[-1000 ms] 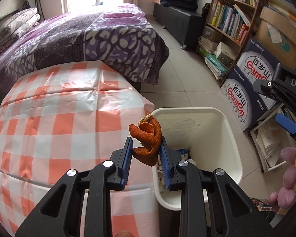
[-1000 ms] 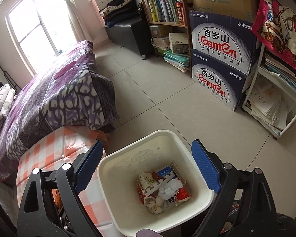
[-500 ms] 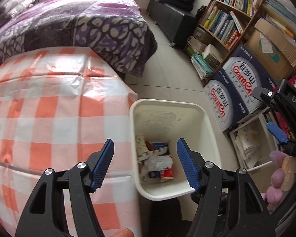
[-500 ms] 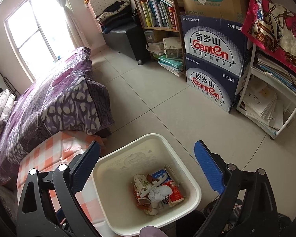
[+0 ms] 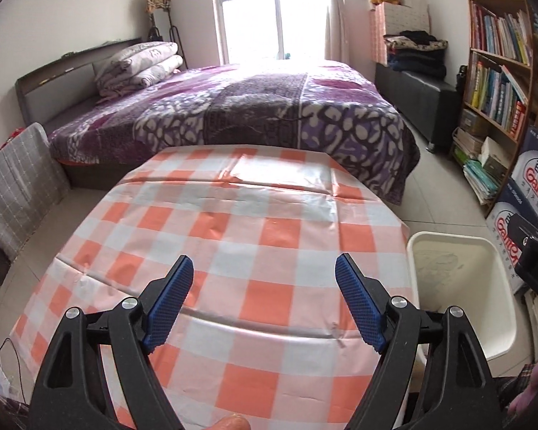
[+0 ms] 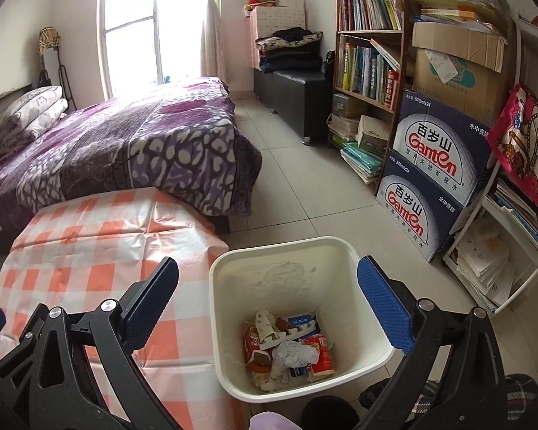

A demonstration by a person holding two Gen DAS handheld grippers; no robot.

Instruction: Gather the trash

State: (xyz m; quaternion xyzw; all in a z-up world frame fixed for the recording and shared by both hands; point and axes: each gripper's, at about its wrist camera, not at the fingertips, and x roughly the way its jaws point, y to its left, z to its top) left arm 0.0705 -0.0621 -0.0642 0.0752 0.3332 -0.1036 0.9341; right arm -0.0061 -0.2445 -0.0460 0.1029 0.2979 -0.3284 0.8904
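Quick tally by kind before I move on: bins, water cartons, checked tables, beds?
White bin: 1
Ganten water cartons: 2
Orange-checked table: 1
Bed: 1
Total: 5

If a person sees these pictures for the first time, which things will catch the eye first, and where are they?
The orange-and-white checked tablecloth fills the middle of the left wrist view, with the purple patterned bed behind it. In the right wrist view, the white bin stands on the floor beside the table, with wrappers and crumpled paper at its bottom. The left gripper, its jaws opening, and the right gripper both hold nothing.
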